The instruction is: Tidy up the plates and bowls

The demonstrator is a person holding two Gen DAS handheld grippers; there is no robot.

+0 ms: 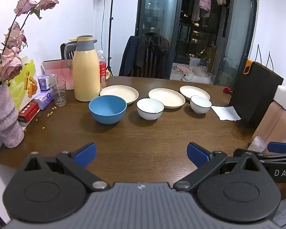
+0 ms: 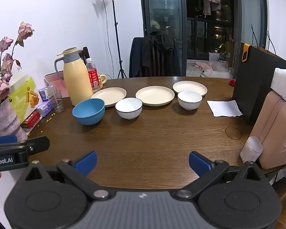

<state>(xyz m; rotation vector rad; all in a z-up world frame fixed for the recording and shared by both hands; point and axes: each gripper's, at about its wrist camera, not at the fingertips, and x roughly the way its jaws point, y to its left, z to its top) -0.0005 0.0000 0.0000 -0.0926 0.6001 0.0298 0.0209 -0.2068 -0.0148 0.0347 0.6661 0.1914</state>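
— Why are both grippers hanging back at the near edge of the table [image 1: 143, 137]?

— My guess is they're sizing things up. The left gripper [image 1: 142, 155] and right gripper [image 2: 142, 163] both have their jaws spread as wide as they go, with nothing between them, tilted down toward the dishes.

— And the dishes?

— Across the far half. Three cream plates in a back row: the left plate [image 1: 119, 93], the middle plate [image 1: 166, 97], the right plate [image 1: 194, 92]. In front of them sit the blue bowl [image 1: 107, 109], a white bowl [image 1: 150, 108] and a second white bowl [image 1: 200, 104], each just ahead of a plate, the right pair overlapping from here (touching or not, I can't tell).

— So nothing's stacked?

— Not yet. Spread out like that, each piece offers a free rim to grab. The yellow jug [image 1: 85, 70] crowds the left plate, though.
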